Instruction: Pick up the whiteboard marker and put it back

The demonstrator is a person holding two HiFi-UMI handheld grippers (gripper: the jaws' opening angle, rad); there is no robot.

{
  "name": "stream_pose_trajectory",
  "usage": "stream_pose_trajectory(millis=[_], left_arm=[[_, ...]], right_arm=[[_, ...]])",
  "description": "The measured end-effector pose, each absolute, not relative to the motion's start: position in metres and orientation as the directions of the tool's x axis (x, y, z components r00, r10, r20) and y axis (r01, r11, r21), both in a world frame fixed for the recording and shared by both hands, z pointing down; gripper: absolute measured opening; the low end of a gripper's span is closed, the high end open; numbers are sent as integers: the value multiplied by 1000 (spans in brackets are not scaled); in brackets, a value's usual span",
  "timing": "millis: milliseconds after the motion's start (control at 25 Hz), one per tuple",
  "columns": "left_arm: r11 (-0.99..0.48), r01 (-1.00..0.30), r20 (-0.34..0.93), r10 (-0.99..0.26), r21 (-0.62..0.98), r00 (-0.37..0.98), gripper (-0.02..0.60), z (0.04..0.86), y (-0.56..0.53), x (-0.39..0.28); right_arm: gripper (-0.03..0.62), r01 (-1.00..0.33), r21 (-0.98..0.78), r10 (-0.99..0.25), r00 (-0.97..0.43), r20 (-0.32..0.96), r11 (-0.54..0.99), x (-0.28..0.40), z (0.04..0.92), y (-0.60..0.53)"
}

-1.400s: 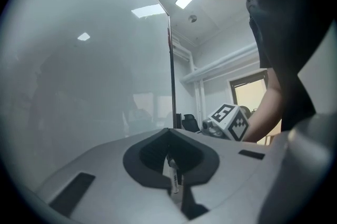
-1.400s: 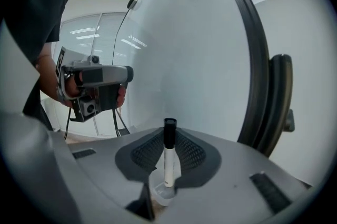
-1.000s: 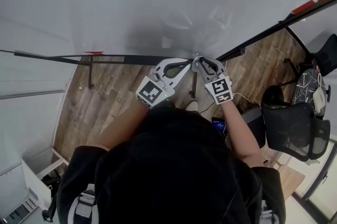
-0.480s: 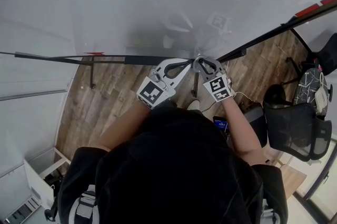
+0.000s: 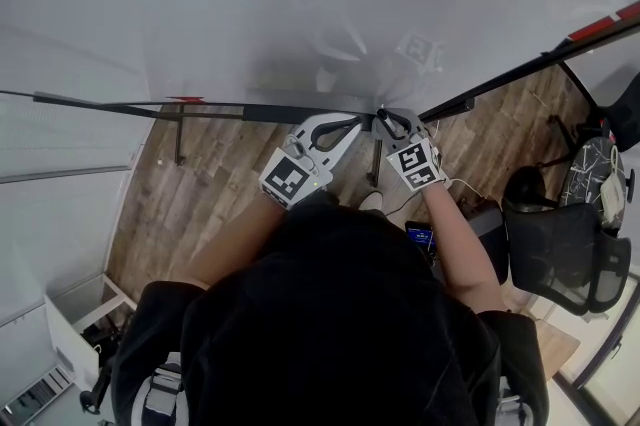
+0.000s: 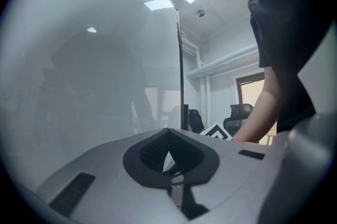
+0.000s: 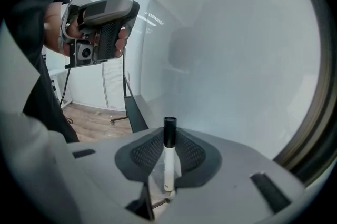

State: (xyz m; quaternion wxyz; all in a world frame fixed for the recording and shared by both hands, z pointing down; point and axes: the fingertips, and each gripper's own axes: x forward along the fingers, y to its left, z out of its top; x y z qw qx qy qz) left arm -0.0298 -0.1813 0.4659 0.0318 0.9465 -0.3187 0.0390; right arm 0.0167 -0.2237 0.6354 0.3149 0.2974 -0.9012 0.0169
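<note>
The whiteboard marker (image 7: pixel 169 136), white with a black cap, stands upright between the pads of my right gripper (image 7: pixel 168 165), cap pointing away from it. The jaws have just eased open slightly, and the pads still hold the marker. In the head view the right gripper (image 5: pixel 384 118) points at the dark tray rail (image 5: pixel 270 112) under the whiteboard (image 5: pixel 300 4). My left gripper (image 5: pixel 354 122) sits just to its left, fingertips almost touching it. In the left gripper view my left gripper (image 6: pixel 169 159) has its pads together and nothing between them. It also shows in the right gripper view, where the left gripper (image 7: pixel 97 23) is held by a hand.
The whiteboard fills the space ahead, its dark frame (image 5: pixel 500 84) running off to the right. Wooden floor (image 5: pixel 220 184) lies below the rail. Black office chairs (image 5: pixel 560 244) stand at the right, and a white shelf unit (image 5: pixel 80 334) at the lower left.
The right gripper has sunk slightly toward the tray rail with the marker in it. The left gripper has stayed in place.
</note>
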Motion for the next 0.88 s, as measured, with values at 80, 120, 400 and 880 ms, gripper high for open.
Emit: stream_pose_trajectory(millis=[80,120,400,880], left_arm=[[-788,-615,96,-610,37,787,3,466,-180,-35],[-785,-619,99,-613,37,784,3,466,-179,-38],[-772,-634,99,-628,42,772,3,467,-177,-44],[-766,-641,109,-633,49,766,3,472,-169,-47]], right_arm=[[67,-536,166,-522,-625,580,828,12,637,-224],[67,-533,171,-522,-625,580,829,10,638,-223],[69,-527,169,-515,-627,584,833,11,641,-223],[103,-562,131,-518,-613,597,816,30,637,-209]])
